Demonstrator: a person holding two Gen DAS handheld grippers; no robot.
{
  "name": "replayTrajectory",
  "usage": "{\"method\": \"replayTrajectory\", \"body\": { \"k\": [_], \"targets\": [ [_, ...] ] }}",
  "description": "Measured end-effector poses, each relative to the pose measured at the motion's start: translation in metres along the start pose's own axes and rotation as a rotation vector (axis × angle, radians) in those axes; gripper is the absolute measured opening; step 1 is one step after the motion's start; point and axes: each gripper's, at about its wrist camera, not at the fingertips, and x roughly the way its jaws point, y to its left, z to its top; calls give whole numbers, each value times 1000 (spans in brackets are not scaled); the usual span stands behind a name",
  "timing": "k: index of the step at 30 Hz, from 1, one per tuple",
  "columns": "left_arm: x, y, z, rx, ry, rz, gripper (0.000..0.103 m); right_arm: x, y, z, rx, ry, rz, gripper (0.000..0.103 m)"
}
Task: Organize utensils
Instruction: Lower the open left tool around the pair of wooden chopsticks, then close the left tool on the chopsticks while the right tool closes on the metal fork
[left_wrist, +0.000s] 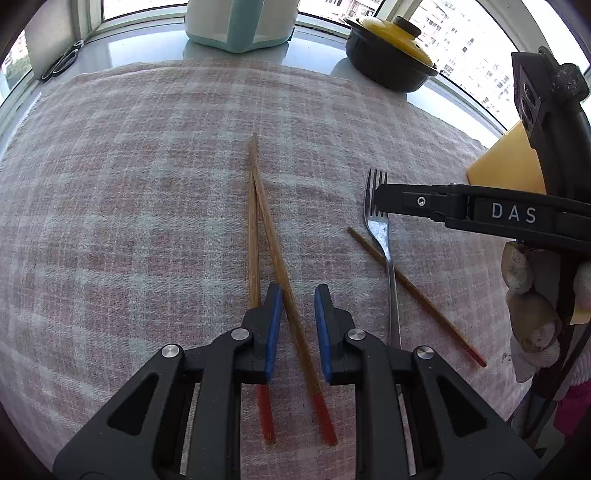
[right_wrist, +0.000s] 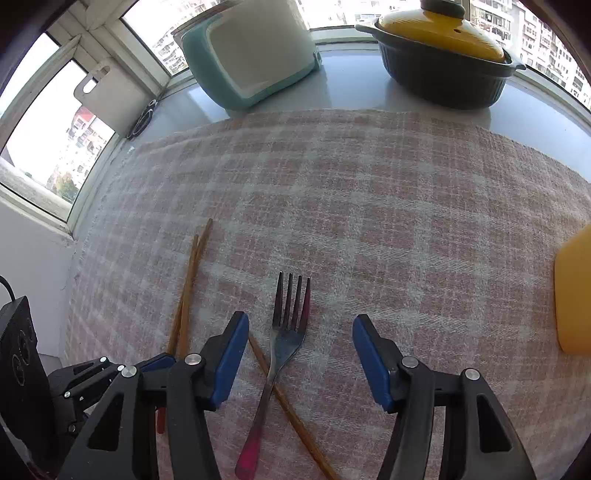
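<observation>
Two wooden chopsticks with red ends (left_wrist: 264, 236) lie in a narrow V on the checked cloth (left_wrist: 129, 184). My left gripper (left_wrist: 298, 295) is open, its jaws either side of the right chopstick of the pair. A metal fork with a red handle (right_wrist: 282, 343) lies across a third chopstick (right_wrist: 291, 410); both also show in the left wrist view, fork (left_wrist: 384, 236), chopstick (left_wrist: 424, 299). My right gripper (right_wrist: 301, 321) is open wide over the fork, holding nothing. The chopstick pair (right_wrist: 190, 280) lies to its left.
A teal and white holder (right_wrist: 255, 51) and a dark pot with a yellow lid (right_wrist: 443, 48) stand on the sill beyond the cloth. A yellow block (right_wrist: 574, 295) sits at the right edge. Scissors (left_wrist: 62, 62) lie at the far left by the window.
</observation>
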Motion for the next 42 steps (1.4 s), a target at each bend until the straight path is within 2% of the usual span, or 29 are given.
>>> {"method": "replayTrajectory", "body": {
  "k": [5, 9, 17, 19, 20, 23, 30, 31, 32, 34, 39, 41, 42],
  "targets": [
    [9, 4, 7, -16, -3, 17, 17, 10, 3, 5, 3, 10, -29, 58],
    [11, 10, 11, -36, -21, 24, 8, 15, 4, 8, 5, 15, -42, 56],
    [17, 14, 19, -36, -23, 15, 5, 23, 20, 11, -49, 18, -86, 52],
    [15, 17, 19, -41, -22, 7, 5, 25, 24, 11, -73, 17, -108, 46],
    [15, 17, 19, -42, -22, 5, 5, 25, 25, 11, -82, 13, -123, 39],
    [13, 19, 17, -44, -23, 3, 5, 25, 26, 11, -90, 11, -134, 27],
    [8, 23, 10, -79, -31, -33, 4, 20, 15, 9, -48, -3, -94, 21],
    [7, 24, 9, -86, -33, -39, 4, 18, 14, 8, -43, -8, -92, 19],
    [7, 25, 8, -92, -34, -44, 4, 16, 13, 7, -39, -17, -84, 11],
    [6, 25, 7, -95, -34, -50, 4, 12, 12, 7, -43, -29, -88, 8],
    [5, 27, 4, -94, -34, -48, 4, 11, 9, 7, -28, -20, -68, 10],
    [5, 28, 4, -89, -33, -48, 4, 13, 8, 7, -14, -11, -76, 19],
    [5, 28, 3, -87, -34, -48, 4, 15, 7, 7, -10, -10, -68, 19]
  ]
}}
